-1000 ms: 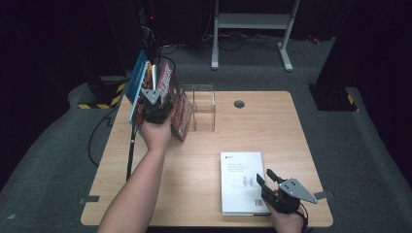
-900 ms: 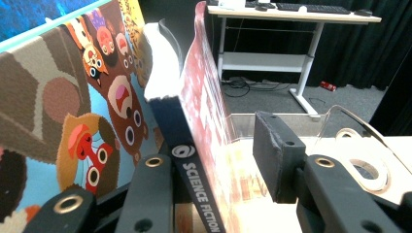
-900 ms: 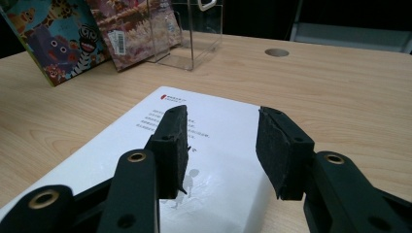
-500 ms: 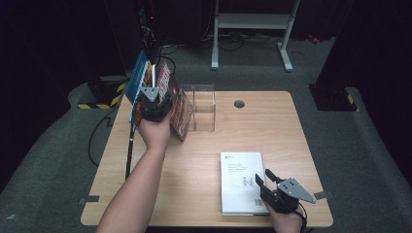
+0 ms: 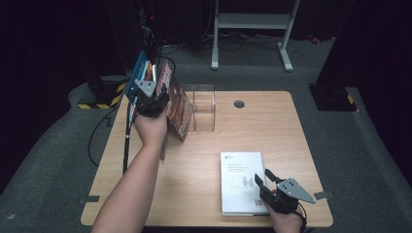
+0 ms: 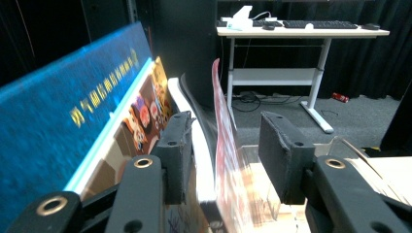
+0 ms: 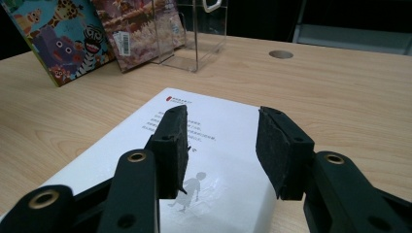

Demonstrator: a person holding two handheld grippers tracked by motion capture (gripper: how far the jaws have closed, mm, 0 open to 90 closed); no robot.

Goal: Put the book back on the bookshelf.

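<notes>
at the back left of the table (image 5: 204, 194) a few books leaned in a row beside a clear stand (image 5: 203, 108). there was a blue book (image 5: 136, 73) at the left end, a cartoon book (image 6: 145, 114) next to it, then a red book (image 5: 177, 104) right beside the stand. the left gripper (image 5: 149, 99) hung over the tops of these books. its jaws had just been opening and stood part way apart. in the left gripper view the red book's thin cover (image 6: 222, 145) and some white pages stood up between the jaws, but the pads did not press on them, so i think it had let go.

it looked like the job was to stand books up in that row. these books were already up, so that part seemed done.

near the front right edge a white book (image 5: 241, 180) lay flat. it was well apart from the row. the right gripper (image 5: 266, 183) rested over the near right corner of it, jaws part way open, with nothing pinched between them. in the right gripper view the white cover (image 7: 214, 160) showed plain under the two pads.

so the white book was the one left to do. it had not been picked up yet.
</notes>
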